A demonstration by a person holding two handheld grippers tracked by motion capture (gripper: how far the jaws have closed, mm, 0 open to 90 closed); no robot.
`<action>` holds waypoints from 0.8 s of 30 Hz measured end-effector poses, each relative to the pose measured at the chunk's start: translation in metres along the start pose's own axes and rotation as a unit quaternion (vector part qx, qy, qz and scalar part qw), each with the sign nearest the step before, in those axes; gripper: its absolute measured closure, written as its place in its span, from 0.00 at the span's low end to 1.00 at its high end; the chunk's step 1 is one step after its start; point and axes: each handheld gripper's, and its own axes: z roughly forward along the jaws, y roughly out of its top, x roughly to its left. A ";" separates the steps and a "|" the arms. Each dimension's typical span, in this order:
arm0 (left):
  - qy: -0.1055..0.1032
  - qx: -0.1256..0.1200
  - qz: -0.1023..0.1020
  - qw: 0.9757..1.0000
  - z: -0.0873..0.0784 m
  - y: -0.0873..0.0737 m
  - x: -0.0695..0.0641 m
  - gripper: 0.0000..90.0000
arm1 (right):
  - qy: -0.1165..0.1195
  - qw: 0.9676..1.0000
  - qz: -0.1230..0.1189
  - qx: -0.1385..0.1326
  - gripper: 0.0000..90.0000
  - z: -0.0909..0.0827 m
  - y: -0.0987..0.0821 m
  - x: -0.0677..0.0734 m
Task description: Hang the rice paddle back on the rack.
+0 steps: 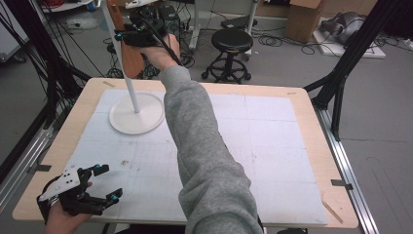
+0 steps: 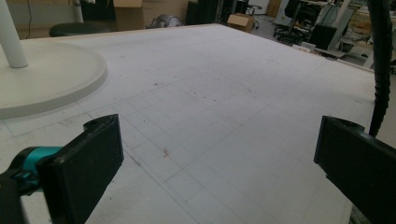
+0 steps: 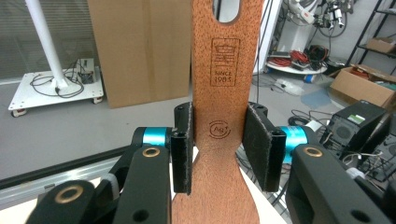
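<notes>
Two grippers are at work over a pale wooden table [image 1: 311,146] covered with a white gridded mat [image 1: 253,146]. Far out past the back edge, the right gripper [image 3: 218,140] is raised on a grey-sleeved arm [image 1: 204,161], and its padded jaws are clamped on the narrow neck of a wooden board [image 3: 224,70]. That board is reddish-brown with a fine speckled grain; its handle stands upright between the pads and widens again below them. Near the top of the handle is an oval hanging hole, and burned into the wood are a square emblem reading "SINCE 1983" and, lower down, a small round mark right between the pads. From the high view the board hangs off the table's far side, beside the thin white pole of a stand [image 1: 136,113] whose round white base sits on the mat's back left part. Down at the near left corner, the left gripper [image 1: 108,183] hovers low over the mat with its jaws spread wide and nothing between them
</notes>
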 end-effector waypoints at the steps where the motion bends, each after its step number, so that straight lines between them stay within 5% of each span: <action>1: 0.000 0.000 0.000 1.000 0.000 0.000 0.000 0.02 | -0.001 1.000 0.000 0.001 0.71 0.000 0.000 0.000; 6: 0.000 0.000 0.000 1.000 0.001 0.000 0.000 0.02 | -0.003 1.000 -0.002 -0.001 0.68 -0.002 0.000 0.003; 16: 0.015 -0.010 0.001 1.000 -0.003 0.001 0.002 0.02 | 0.010 1.000 -0.003 -0.012 0.37 -0.020 -0.014 0.011; 20: 0.018 -0.011 -0.002 1.000 -0.004 0.001 0.003 0.02 | 0.046 0.999 -0.006 0.022 0.17 -0.027 -0.026 0.014; 24: 0.018 -0.008 -0.002 1.000 -0.002 0.001 0.003 0.02 | 0.066 0.996 -0.020 0.057 0.09 -0.032 -0.039 0.018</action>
